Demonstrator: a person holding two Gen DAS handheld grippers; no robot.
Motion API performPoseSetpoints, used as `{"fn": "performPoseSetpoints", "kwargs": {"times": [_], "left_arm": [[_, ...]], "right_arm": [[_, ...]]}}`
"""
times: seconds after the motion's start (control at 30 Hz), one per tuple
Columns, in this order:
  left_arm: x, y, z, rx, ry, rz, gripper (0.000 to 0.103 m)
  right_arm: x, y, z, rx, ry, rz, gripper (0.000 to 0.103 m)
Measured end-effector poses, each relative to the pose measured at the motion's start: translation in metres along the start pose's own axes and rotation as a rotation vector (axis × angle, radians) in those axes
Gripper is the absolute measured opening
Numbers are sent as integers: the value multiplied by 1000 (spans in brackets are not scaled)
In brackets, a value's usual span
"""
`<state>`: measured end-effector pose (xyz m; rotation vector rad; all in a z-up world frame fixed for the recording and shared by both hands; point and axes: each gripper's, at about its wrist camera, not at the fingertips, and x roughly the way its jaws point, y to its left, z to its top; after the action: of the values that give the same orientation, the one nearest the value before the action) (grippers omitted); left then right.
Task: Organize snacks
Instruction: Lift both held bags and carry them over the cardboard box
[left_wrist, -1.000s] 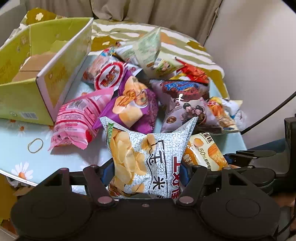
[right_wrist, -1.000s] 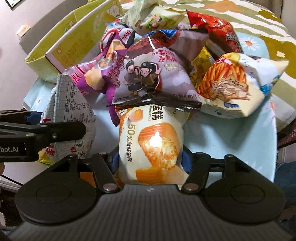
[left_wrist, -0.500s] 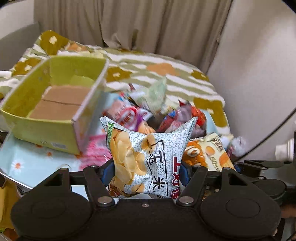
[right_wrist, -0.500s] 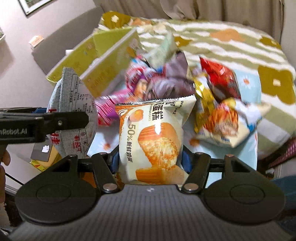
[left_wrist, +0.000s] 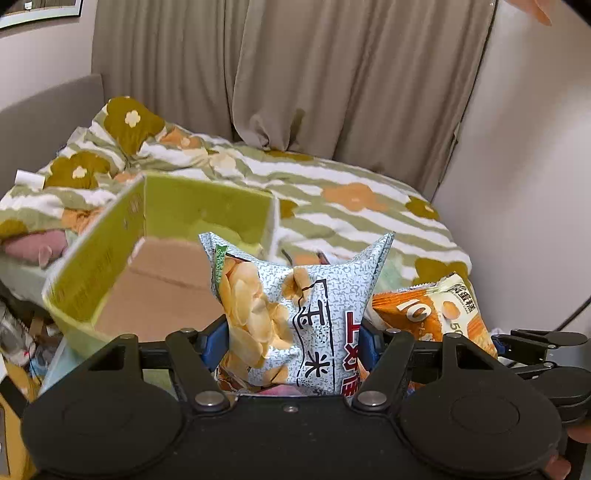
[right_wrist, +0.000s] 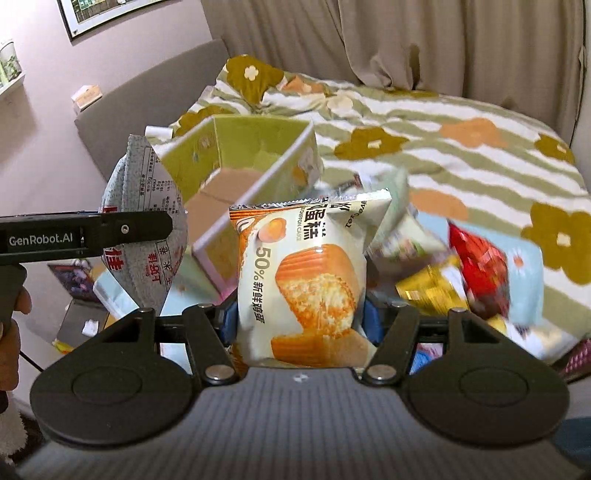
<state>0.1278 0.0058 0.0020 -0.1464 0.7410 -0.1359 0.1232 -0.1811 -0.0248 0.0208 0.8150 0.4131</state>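
**Now both bags were in the air, near the green box**

Clearly the left gripper (left_wrist: 293, 341) had its fingers closed on the grey corn-chip bag (left_wrist: 295, 314), and the right gripper (right_wrist: 297, 321) had its fingers closed on the cake packet (right_wrist: 306, 280). Each was pinched at its lower part and stood upright. The green cardboard box (left_wrist: 110, 251) was ahead and to the left, with its brown floor visible.

To do this step well, I judge each bag should be carried over the box wall before release, one after the other, so the grippers do not collide. The bags are puffy and light, so a firm pinch is needed, but not a crushing one.

Compared with one second before, both grippers had risen from the table. The pile of snacks (right_wrist: 476, 266) was lower in view, and the box looked nearer.
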Motion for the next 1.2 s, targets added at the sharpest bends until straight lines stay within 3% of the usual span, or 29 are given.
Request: {"fn": "performPoseSetpoints", "kwargs": {"times": [0.3,0.5,0.77,0.83,0.87,0.9,0.97,1.2], "left_arm": [[30,84,69,40,-18,41,71],[74,130,101,96,35,66,72],[164,157,115,165,140,58,72],[178,158,116,182,156,55,74],[185,158,116,194,163,58,83],[189,157,115,209,166,72,95],[194,155,113,249,158,107,102],[174,161,102,237,163,128,102]], "right_arm": [[63,53,93,49,-46,-32,78],[115,83,139,128,-49,-56,78],[183,102,154,213,-23,-137,78],[194,99,153,233,-12,-152,78],[199,96,155,244,-4,-155,78],[202,94,155,251,0,-157,78],[206,92,154,253,4,-164,78],[212,84,148,257,26,-151,78]]}}
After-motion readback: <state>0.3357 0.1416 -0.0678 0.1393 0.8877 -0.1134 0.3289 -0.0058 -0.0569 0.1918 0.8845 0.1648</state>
